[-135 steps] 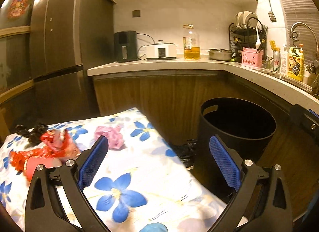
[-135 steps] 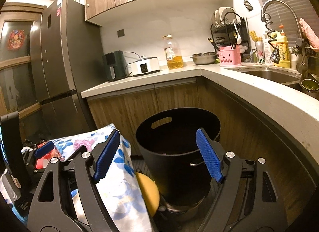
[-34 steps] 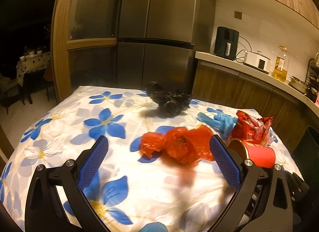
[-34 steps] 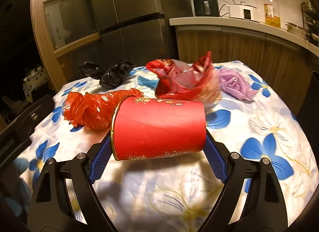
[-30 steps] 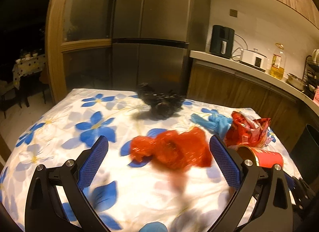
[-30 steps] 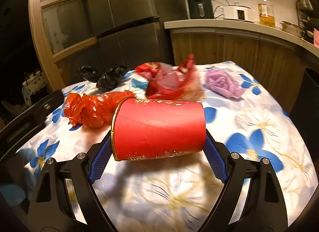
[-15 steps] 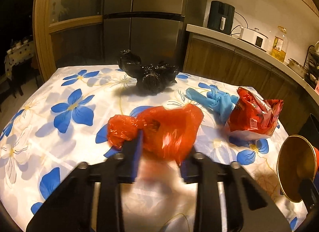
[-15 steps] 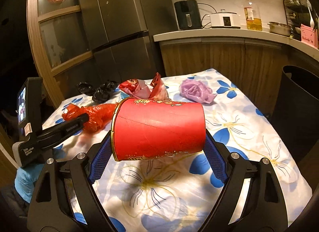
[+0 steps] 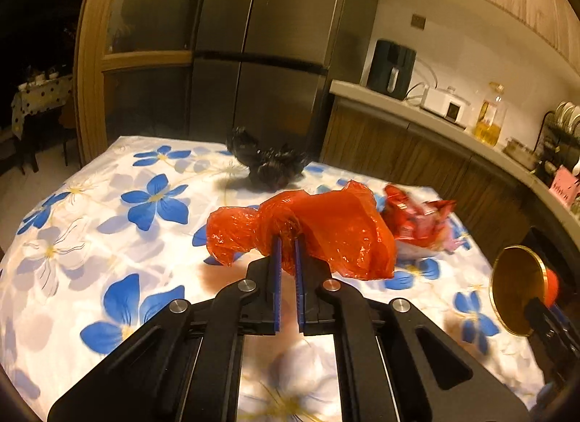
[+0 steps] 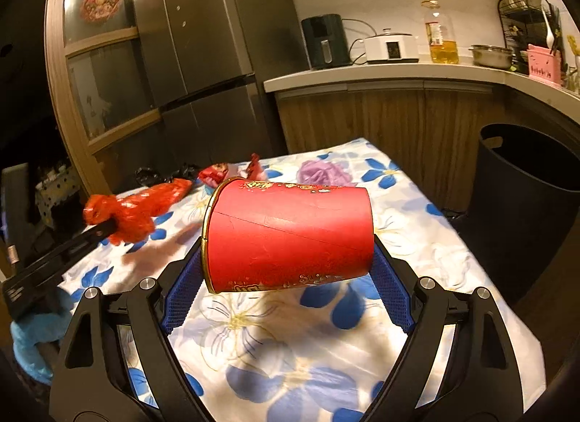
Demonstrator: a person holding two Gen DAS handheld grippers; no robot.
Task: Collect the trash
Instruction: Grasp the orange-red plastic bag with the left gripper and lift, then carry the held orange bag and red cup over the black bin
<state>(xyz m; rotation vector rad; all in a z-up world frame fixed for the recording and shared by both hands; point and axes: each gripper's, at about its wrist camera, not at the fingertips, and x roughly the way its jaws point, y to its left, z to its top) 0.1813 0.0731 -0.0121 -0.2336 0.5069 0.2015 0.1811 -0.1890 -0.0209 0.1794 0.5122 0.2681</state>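
— While both grippers are loaded, how much of the trash would you call collected?

— Two pieces are in hand, none shown binned. The left gripper (image 9: 285, 240) is pinched shut on the red bag (image 9: 326, 230), at the centre of the left view and lifted off the cloth (image 9: 108, 240). The right gripper (image 10: 286, 277) clamps the cup (image 10: 290, 233) sideways, its pads pressing both ends, mid-frame in the right view.

— And the bin?

— The bin (image 10: 525, 204) stands at the right edge of the right view, beside the table, its mouth open. I can't see inside it.

— What's left on the table?

— A black bag (image 9: 270, 164) at upper centre of the left view, a red wrapper (image 9: 417, 222) right of the held bag, a purple wad (image 10: 322, 172) above the cup in the right view, and something blue (image 10: 32, 342) at that view's lower left.

— So?

— I judge it under halfway: both loads need dropping, then at least four more pickups.
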